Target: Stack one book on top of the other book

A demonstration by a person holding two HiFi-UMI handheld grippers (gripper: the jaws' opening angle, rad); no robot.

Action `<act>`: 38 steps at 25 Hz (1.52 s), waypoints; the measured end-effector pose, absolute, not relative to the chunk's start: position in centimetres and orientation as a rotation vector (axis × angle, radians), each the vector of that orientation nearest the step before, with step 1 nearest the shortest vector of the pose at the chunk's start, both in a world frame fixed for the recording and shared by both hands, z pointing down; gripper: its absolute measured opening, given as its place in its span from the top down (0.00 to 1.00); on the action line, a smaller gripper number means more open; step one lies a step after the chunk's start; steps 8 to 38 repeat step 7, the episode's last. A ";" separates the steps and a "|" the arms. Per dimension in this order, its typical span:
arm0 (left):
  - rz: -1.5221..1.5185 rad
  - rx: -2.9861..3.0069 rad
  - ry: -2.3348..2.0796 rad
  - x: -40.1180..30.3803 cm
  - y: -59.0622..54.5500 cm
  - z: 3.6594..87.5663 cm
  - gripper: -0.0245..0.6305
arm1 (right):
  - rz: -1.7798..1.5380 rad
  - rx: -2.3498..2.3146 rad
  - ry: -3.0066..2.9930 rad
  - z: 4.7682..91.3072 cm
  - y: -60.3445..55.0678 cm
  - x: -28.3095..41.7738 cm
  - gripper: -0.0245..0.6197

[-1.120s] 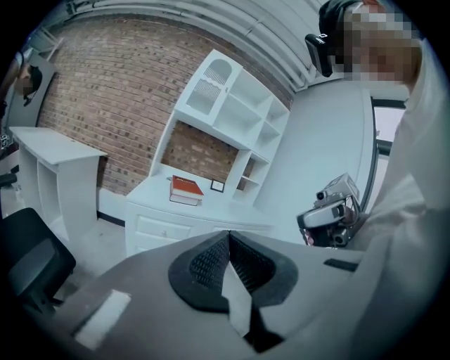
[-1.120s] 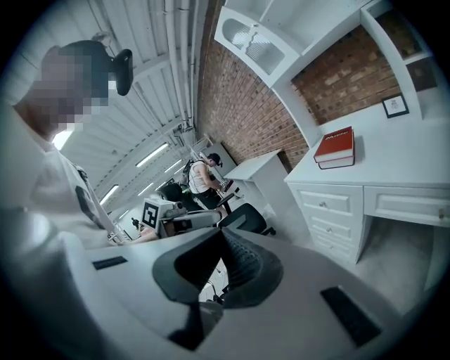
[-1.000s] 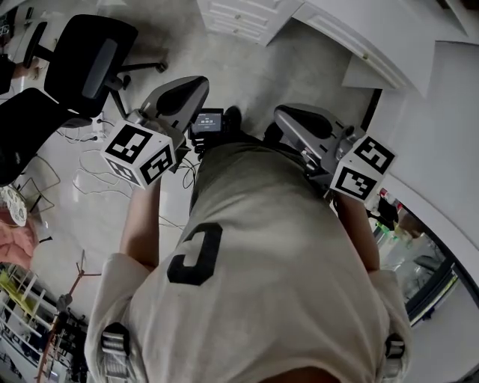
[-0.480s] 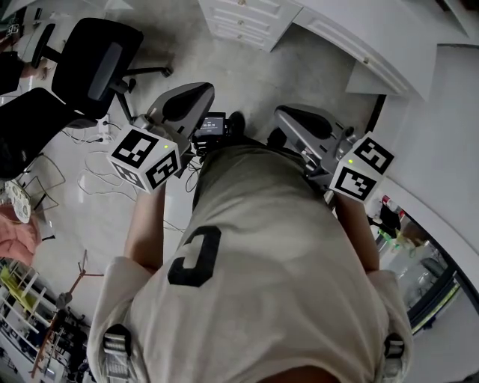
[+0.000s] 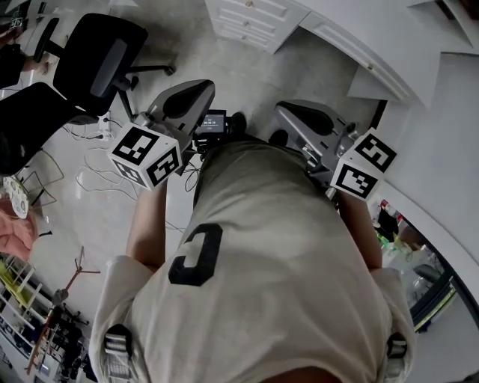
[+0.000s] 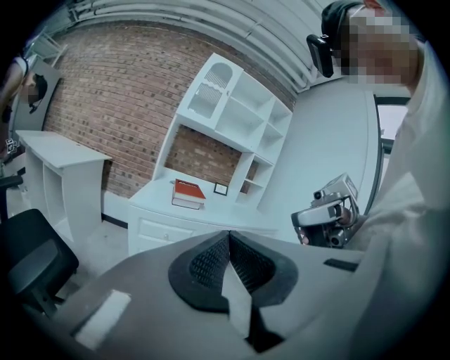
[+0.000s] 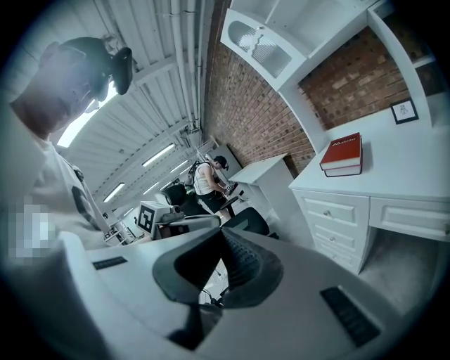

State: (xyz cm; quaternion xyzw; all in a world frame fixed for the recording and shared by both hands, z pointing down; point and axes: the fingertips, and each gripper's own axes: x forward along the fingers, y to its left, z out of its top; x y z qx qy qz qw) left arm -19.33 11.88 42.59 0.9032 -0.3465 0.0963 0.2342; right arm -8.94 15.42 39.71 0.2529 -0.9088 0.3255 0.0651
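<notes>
A red-covered book point(image 6: 188, 191) point(image 7: 342, 152) lies flat on a white desk point(image 6: 211, 214) point(image 7: 415, 183), far ahead of both grippers. A second layer of pages shows under it; I cannot tell whether that is another book. My left gripper point(image 6: 228, 237) is held in front of my body with its marker cube point(image 5: 146, 155) at the left of the head view. Its jaws are shut with nothing between them. My right gripper point(image 7: 221, 233), with its cube point(image 5: 364, 173), is at the same height and is also shut and empty. No book shows in the head view.
The desk has drawers point(image 5: 247, 19) and a white shelf unit point(image 6: 235, 116) on top, with a small picture frame point(image 7: 403, 111). Black office chairs point(image 5: 97, 56) and cables point(image 5: 97, 161) are on the floor at the left. A person point(image 7: 207, 179) stands at a far desk.
</notes>
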 end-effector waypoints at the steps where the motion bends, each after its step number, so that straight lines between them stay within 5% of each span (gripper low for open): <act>1: 0.263 2.477 -0.956 -19.6 11.7 42.6 0.96 | 0.982 0.759 -2.742 39.7 15.2 -9.1 0.96; 38: 0.262 2.470 -0.970 -20.4 11.0 43.1 0.96 | 0.962 0.738 -2.741 39.9 14.3 -9.8 0.96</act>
